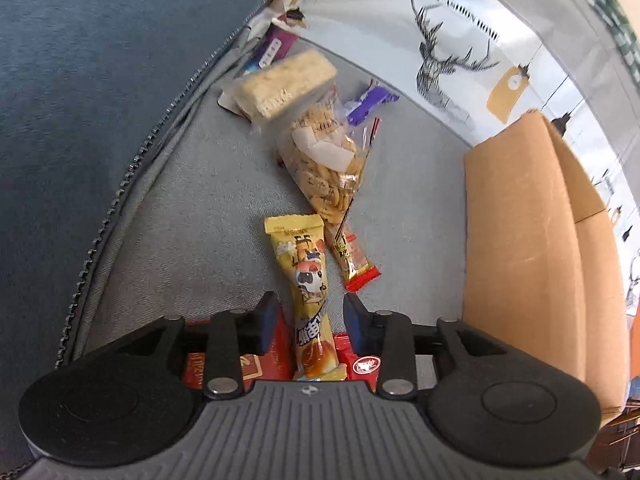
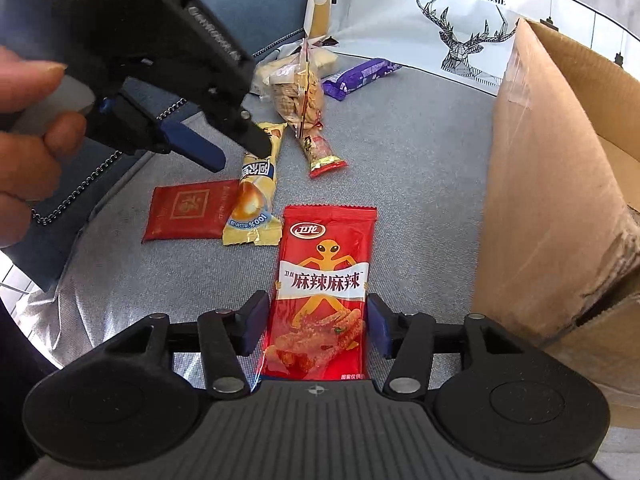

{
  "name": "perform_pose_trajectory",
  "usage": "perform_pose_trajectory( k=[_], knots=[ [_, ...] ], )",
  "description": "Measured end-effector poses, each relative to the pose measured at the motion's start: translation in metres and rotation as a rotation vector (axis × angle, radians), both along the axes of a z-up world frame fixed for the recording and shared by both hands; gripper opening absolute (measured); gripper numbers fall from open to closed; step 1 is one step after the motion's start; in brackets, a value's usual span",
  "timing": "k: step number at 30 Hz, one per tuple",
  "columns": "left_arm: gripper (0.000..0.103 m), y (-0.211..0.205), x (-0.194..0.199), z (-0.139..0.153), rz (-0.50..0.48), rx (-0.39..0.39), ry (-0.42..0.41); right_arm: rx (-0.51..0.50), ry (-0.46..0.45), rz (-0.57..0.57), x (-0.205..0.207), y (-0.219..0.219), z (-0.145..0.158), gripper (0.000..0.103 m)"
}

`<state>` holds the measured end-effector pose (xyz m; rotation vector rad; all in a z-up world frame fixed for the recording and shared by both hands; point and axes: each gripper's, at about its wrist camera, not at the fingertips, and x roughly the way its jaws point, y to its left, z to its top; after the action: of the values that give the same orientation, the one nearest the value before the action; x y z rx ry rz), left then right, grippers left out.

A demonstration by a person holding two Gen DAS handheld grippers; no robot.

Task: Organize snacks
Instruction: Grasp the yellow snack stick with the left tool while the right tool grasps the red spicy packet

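Grey woven sofa cushion (image 2: 420,168) is carrying the whole scatter of snacks, with the brown cardboard box (image 2: 560,208) standing along its right edge. I am holding the left gripper (image 1: 311,322) spread wide over the yellow cartoon-printed snack packet (image 1: 306,280), whose long axis is running straight ahead between the fingers, so closing should catch it across its narrow width. I am keeping the right gripper (image 2: 318,320) spread as well, straddling the red foil spicy-strip packet (image 2: 324,292), which is lying lengthwise toward me, nearer the box than the yellow one. Neither packet is looking pinched yet, as far as I am judging.

My right view is showing the left gripper from outside, hanging above the yellow packet, and the flat dark red pouch (image 2: 188,212) beside it in full; the left view is hiding most of that pouch under its fingers. Farther back, the clear bag of small biscuits (image 1: 324,152) and the purple wrapped bar (image 2: 360,76) are waiting.
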<state>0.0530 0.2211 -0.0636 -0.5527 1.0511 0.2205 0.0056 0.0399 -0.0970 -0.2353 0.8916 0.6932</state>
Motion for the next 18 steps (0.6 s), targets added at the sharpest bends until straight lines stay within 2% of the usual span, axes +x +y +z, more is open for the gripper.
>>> perform_pose_trajectory(
  k=[4, 8, 11, 13, 18],
  knots=[
    [0.040, -0.014, 0.011, -0.005, -0.071, 0.052, 0.025, -0.010, -0.014, 0.014, -0.001, 0.003, -0.001, 0.058],
    [0.039, -0.029, 0.018, -0.014, -0.133, 0.144, 0.085, -0.007, -0.014, 0.011, 0.001, 0.003, -0.002, 0.058],
    [0.038, -0.033, 0.017, -0.015, -0.152, 0.170, 0.084, -0.006, -0.014, 0.005, 0.001, 0.003, -0.001, 0.059],
    [0.026, -0.033, 0.017, -0.017, -0.156, 0.164, 0.092, -0.009, -0.017, 0.005, 0.001, 0.004, -0.001, 0.059],
    [0.017, -0.033, 0.020, -0.018, -0.153, 0.157, 0.085, -0.021, -0.035, 0.014, 0.000, 0.005, -0.001, 0.055]
  ],
)
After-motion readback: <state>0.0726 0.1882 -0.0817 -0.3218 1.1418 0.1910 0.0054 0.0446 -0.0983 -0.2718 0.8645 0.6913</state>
